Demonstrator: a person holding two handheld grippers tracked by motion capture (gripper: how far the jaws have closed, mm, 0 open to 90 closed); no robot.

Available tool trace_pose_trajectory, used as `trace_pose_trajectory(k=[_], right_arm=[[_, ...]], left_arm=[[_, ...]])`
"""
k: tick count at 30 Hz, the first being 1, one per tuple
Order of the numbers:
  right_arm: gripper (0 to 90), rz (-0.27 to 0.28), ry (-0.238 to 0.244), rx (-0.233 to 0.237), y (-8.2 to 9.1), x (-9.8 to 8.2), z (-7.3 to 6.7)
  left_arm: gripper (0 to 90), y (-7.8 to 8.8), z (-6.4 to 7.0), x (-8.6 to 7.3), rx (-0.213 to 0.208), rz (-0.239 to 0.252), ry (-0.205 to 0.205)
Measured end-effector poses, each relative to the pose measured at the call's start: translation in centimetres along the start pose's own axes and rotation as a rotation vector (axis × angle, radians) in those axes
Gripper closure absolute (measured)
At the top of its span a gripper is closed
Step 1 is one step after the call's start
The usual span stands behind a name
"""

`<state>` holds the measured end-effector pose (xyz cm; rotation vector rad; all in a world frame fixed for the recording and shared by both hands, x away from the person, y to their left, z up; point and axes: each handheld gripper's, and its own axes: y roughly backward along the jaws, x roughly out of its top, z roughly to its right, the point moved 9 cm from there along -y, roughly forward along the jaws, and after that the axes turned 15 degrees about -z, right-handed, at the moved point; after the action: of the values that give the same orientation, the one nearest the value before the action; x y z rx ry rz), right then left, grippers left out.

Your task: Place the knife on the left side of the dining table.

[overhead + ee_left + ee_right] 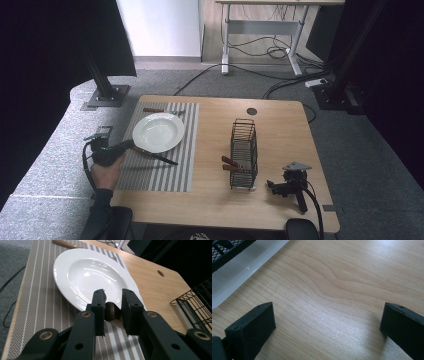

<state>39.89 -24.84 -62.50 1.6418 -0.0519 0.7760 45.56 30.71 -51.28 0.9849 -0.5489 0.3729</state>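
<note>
While my left gripper point(113, 298) reaches low over the striped placemat point(37, 305), its two fingers point(98, 302) stand narrowly apart with the brown wooden handle of the knife point(111, 312) between them. I cannot tell whether the pads press on the wood or only flank it. The knife lies on the placemat, its handle right at my fingertips and its dark blade point(162, 158) running away to the right along the near side of the white plate point(87, 275). The plate sits just beyond my fingertips, its rim almost touching them, and past its far edge lies a fork point(162, 110) with a wooden handle.

Further right stands the black wire rack point(244, 152), well apart from both my grippers, with brown-handled cutlery poking from its side. My right gripper point(290, 187) rests on the bare wooden table point(342, 277) just right of the rack, fingers point(252, 327) spread wide with nothing between them.
</note>
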Motion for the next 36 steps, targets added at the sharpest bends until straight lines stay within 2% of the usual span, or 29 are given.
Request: trace_pose_trajectory(k=[15, 25, 36], right_arm=[[0.0, 0.000, 0.000, 0.001, 0.0, 0.0, 0.0], [0.0, 0.000, 0.000, 0.000, 0.0, 0.0, 0.0], [0.0, 0.000, 0.000, 0.000, 0.0, 0.0, 0.0]], left_arm=[[70.6, -1.7, -3.5, -1.5, -0.025, -0.002, 0.100], [68.7, -3.0, -5.2, -2.4, 0.028, -0.039, 0.112], [67.7, -4.2, -6.7, -3.8, 0.063, -0.102, 0.136]])
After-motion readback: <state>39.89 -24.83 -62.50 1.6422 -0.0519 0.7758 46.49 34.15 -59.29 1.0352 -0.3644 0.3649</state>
